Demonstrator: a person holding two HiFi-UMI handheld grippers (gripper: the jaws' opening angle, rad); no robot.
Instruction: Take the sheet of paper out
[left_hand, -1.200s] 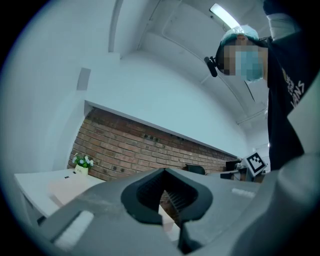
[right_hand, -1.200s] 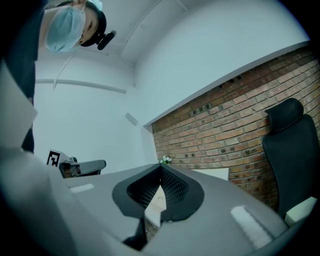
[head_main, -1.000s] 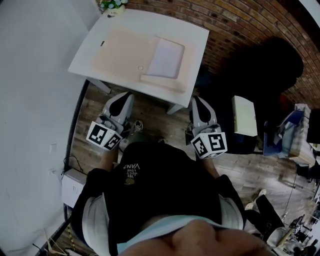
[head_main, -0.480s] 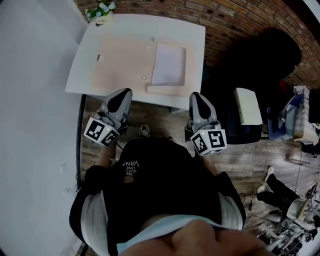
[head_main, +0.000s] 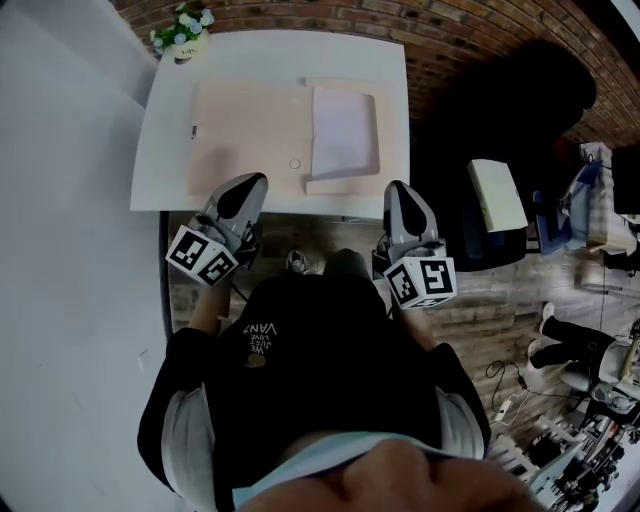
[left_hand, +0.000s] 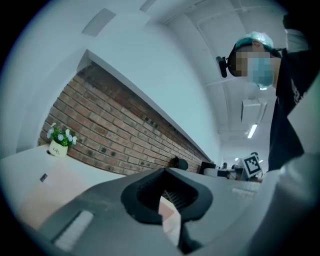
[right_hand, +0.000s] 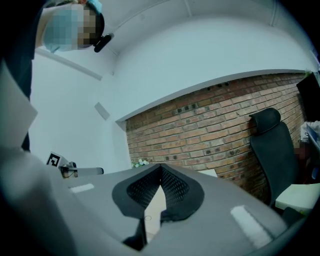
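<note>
One sheet (head_main: 342, 130) near, ahead-left of right hand-held gripper (head_main: 400, 196), untouched.

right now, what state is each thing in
left gripper: shut, empty
right gripper: shut, empty
folder: flat on the table, flap open
sheet of paper: lying in the folder, not yet taken out
flower pot: upright at the table's far corner

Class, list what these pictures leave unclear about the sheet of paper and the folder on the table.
- Head view: whether the sheet of paper is tucked under a flap of the folder; too small and flat.
- Head view: the small dark mark on the folder; too small to identify.
- Gripper views: the left gripper and right gripper block nearly all of the folder with their own bodies.
</note>
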